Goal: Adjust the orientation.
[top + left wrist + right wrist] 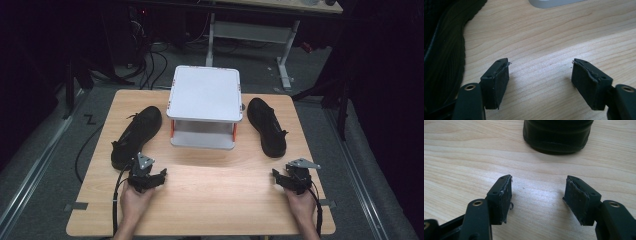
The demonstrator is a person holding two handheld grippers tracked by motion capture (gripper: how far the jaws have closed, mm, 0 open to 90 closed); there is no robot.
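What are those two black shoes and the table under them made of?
The left shoe and right shoe look like matte black leather or an imitation of it, with a ribbed rubbery sole edge. The table is pale wood or wood-look laminate, with visible grain lines.

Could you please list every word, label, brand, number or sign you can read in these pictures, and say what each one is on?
No readable text stands anywhere.
Left shoe: plain black, no brand legible.
Right shoe: plain black, no brand legible.
White shelf stand: blank top.
Table: bare wood grain.
Left claw and right claw: no markings legible.
Floor: a dark zigzag mark left of the table, not clearly a letter.
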